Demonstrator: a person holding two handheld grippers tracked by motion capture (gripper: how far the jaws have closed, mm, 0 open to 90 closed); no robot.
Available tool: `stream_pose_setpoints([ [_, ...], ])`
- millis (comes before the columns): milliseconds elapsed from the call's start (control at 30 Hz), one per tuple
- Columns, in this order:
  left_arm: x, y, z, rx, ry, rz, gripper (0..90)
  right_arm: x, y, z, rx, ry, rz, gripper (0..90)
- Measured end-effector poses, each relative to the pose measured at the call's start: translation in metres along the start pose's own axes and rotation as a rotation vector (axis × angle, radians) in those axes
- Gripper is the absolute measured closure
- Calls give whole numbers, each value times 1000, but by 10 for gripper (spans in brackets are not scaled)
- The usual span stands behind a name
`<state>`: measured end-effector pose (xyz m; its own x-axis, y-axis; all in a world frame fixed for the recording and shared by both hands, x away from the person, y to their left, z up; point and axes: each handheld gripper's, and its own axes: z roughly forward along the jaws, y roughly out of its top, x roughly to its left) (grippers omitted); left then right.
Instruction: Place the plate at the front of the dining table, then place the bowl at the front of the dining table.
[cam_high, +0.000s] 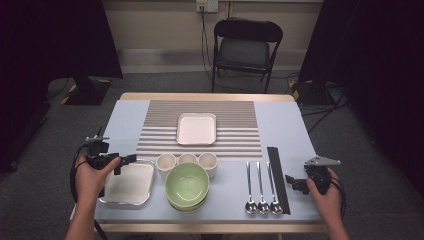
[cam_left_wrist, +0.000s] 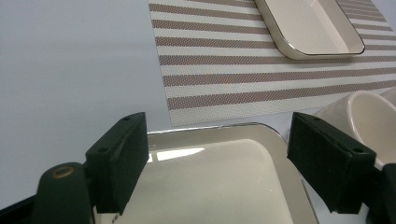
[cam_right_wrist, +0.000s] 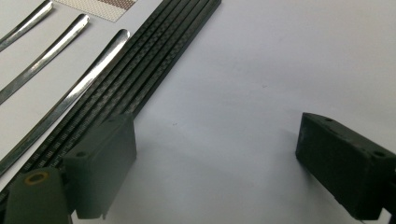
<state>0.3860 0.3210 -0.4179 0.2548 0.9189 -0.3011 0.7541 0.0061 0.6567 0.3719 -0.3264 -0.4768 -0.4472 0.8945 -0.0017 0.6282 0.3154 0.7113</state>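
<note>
The left hand-held gripper (cam_high: 125, 161) hovers over the far edge of the metal tray (cam_high: 131, 184), which lies on the table (cam_high: 125, 115) just left of the green bowl (cam_high: 187, 185). Its jaws stand wide apart with nothing between them, straddling the tray's far rim. Well to the right of the bowl, past the three spoons (cam_high: 261, 187), the right hand-held gripper (cam_high: 294, 182) sits just beside the black chopsticks (cam_high: 278, 177), jaws likewise spread wide and empty above bare table.

This looks like a recording lab, not a home. Black curtains (cam_high: 55, 35) hang at both sides, and a black folding chair (cam_high: 247, 45) stands on grey carpet (cam_high: 45, 135) under a wall socket (cam_high: 207, 5).
</note>
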Motion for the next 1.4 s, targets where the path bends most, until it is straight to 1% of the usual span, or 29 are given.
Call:
stream_pose_setpoints([
  [67,0,-1,-1,-3,-12,11,199,0,0,0,1,3,0,111],
  [167,-1,-2,-2,-6,-7,24,193,0,0,0,2,0,-1,111],
  [267,-1,-2,-2,-7,-6,25,194,0,1,0,6,5,-5,110],
  [300,-1,-2,-2,-1,-7,34,197,-1,1,-1,13,5,-7,110],
  [367,-2,-3,-2,0,-4,38,198,-2,2,-1,19,15,-17,111],
  [433,-3,-3,-1,8,-2,54,198,-2,4,-2,34,21,-14,113],
  [533,-4,-2,-2,1,-9,56,194,-3,6,-3,52,25,-17,118],
  [600,-4,-2,-2,2,-7,60,194,-3,7,-5,68,40,-15,118],
  [667,-4,-3,-2,2,-9,59,194,-3,9,-7,86,40,-18,118],
  [733,-4,-3,-2,1,-8,61,194,-3,10,-8,90,60,-14,117],
  [767,-4,-4,-2,4,-15,62,194,-3,11,-8,97,60,-13,117],
  [800,-4,-4,-2,7,-17,63,192,-3,12,-8,98,59,-24,117],
  [833,-3,-4,-3,7,-10,68,191,-1,13,-9,100,58,-17,117],
  [867,-3,-4,-3,3,-10,60,191,-1,14,-8,102,69,-17,117],
  [900,-3,-4,-3,0,-13,57,191,0,15,-8,104,71,-28,117],
  [933,-3,-4,-4,-1,-16,60,191,0,15,-8,106,70,-34,117],
  [1067,-2,-5,-3,-8,-17,72,191,2,17,-7,117,80,-35,117],
  [1100,-2,-5,-3,-9,-16,76,191,3,17,-6,118,79,-24,117],
  [1167,-2,-5,-3,-9,-10,93,191,4,18,-7,120,82,-24,117],
  [1233,-3,-5,-2,-11,-23,89,195,6,20,-6,123,85,-34,117],
  [1333,-3,-5,-2,-9,-19,94,198,8,22,-5,122,92,-35,118],
  [1367,-3,-5,-2,-11,-23,93,201,10,23,-5,126,98,-40,117],
  [1400,-3,-5,-2,-14,-18,99,203,10,24,-5,131,96,-48,117],
])
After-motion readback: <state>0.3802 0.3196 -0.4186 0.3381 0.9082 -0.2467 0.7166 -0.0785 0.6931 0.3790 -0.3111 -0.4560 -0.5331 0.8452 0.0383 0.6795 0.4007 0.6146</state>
